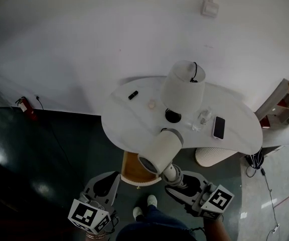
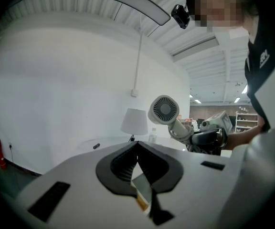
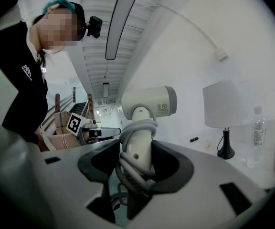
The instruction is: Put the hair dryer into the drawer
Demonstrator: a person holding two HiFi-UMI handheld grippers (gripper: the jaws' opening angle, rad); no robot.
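Left tongs [image 1: 113,178] - jaws together at the tips, nothing between them, parked low just left of the open drawer [image 1: 132,170]. In the left gripper view they pointed roughly level across the table [image 1: 129,119], idle as far as I could judge.

The drawer stuck out from under the table's near edge, wooden inside, between my two tongs. What lay in it I couldn't tell.

The key relation: the hair dryer [image 1: 159,152] hung above the drawer and slightly right of it, barrel end overlapping the drawer's right corner in the head view. The barrel's long axis ran diagonally, open mouth down-left toward me, back end up-right over the table edge. The handle ran down-right into my right tongs [image 1: 177,177].

Right tongs - closed on that handle, with the cord wound round it and caught in the grip, jaws fairly wide because the handle was thick. The right hand was the one carrying, so the move looked like its job: shift left and lower. My guess was the barrel needed turning in line with the drawer to fit.

The table was white and curved. It carried a small dark object [image 1: 133,95], a lamp [image 1: 182,89], a clear bottle [image 1: 203,117] and a phone [image 1: 218,127], all behind the dryer and apart from it.

Room: plain white wall, dark glossy floor, fire extinguisher [image 1: 24,107] far left, shelving [image 1: 285,102] far right.
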